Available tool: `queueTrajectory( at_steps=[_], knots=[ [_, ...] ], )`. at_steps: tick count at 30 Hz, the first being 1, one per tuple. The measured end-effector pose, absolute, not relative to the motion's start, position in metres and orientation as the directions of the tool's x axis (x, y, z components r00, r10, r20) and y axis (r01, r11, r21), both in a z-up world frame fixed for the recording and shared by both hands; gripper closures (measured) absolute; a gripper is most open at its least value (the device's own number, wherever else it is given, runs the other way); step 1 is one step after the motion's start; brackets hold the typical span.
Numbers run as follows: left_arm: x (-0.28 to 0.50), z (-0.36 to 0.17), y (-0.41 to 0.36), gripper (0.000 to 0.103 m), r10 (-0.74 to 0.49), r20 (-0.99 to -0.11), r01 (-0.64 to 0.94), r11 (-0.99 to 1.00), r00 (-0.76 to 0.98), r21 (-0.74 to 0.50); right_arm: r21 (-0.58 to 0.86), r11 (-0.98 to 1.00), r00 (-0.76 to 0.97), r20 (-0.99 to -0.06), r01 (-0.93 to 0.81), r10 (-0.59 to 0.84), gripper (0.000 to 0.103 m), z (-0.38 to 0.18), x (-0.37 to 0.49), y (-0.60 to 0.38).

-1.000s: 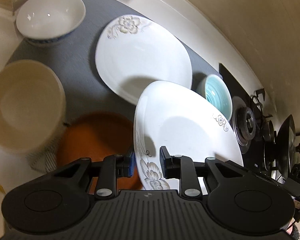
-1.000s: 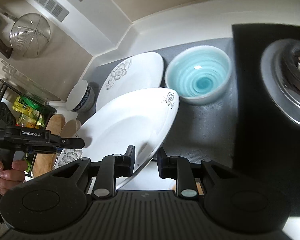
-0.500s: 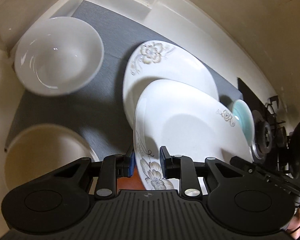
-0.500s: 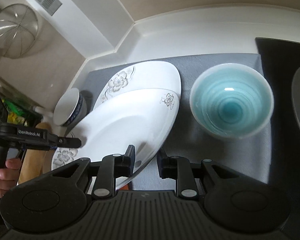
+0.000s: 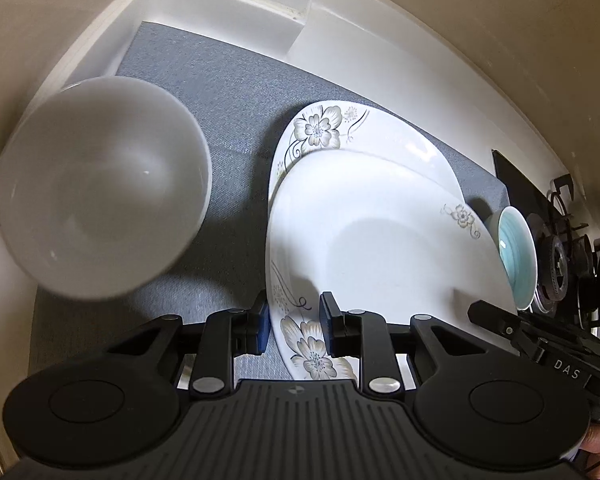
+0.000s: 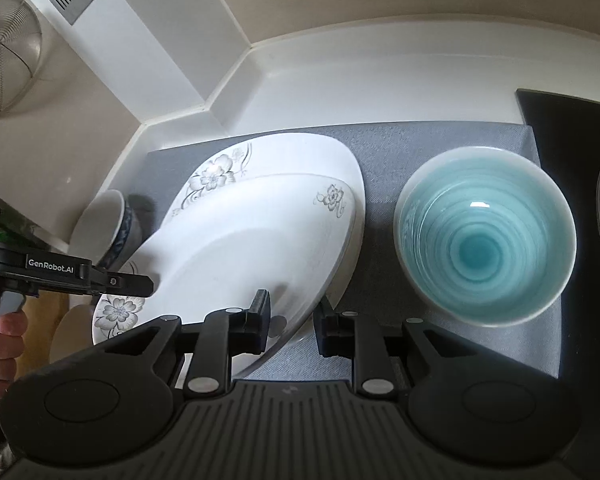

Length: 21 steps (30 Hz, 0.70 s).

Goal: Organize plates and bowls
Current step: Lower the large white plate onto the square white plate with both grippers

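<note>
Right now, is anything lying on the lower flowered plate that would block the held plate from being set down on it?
Nothing visible does: the lower plate shows bare where uncovered, directly under the held plate.

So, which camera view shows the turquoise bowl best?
The right wrist view: the turquoise bowl fills its right side, seen from above with the whole rim. The left wrist view shows only a small sliver beyond the held plate.

Floral plate [image 5: 380, 240] clamped over plate [image 5: 380, 136]
</note>
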<state>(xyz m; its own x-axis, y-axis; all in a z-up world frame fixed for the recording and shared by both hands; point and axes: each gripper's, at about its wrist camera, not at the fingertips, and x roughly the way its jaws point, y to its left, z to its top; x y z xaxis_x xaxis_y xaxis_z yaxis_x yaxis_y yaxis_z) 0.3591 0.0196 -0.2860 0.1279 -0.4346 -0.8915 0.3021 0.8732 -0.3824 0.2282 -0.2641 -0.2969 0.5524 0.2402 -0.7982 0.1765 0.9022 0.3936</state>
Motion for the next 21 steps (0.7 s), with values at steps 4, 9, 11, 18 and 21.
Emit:
queueTrajectory(
  at_steps=[4, 9, 11, 18, 21],
  knots=[
    [0.364, -0.295, 0.018, 0.075, -0.454, -0.885, 0.315, 0.859, 0.105, -0.403, 0.374, 0.91, 0.553, -0.803, 0.18, 0.221, 0.078, -0.304, 0.231, -0.265],
    [0.366, -0.302, 0.02, 0.076, -0.49, -0.868, 0.318, 0.838, 0.078, -0.444, 0.346, 0.917, 0.571, -0.801, 0.2, 0.178, 0.079, -0.305, 0.237, -0.268],
    [0.366, -0.304, 0.022, 0.076, -0.505, -0.861, 0.311, 0.829, 0.063, -0.464, 0.332, 0.919, 0.585, -0.796, 0.212, 0.153, 0.079, -0.305, 0.239, -0.268],
    [0.353, -0.298, 0.029, 0.076, -0.53, -0.844, 0.377, 0.8, 0.08, -0.466, 0.273, 0.937, 0.619, -0.781, 0.218, 0.084, 0.078, -0.306, 0.242, -0.261],
    [0.35, -0.296, 0.03, 0.077, -0.539, -0.838, 0.385, 0.793, 0.082, -0.472, 0.239, 0.944, 0.618, -0.784, 0.227, 0.05, 0.076, -0.307, 0.239, -0.256]
  ],
)
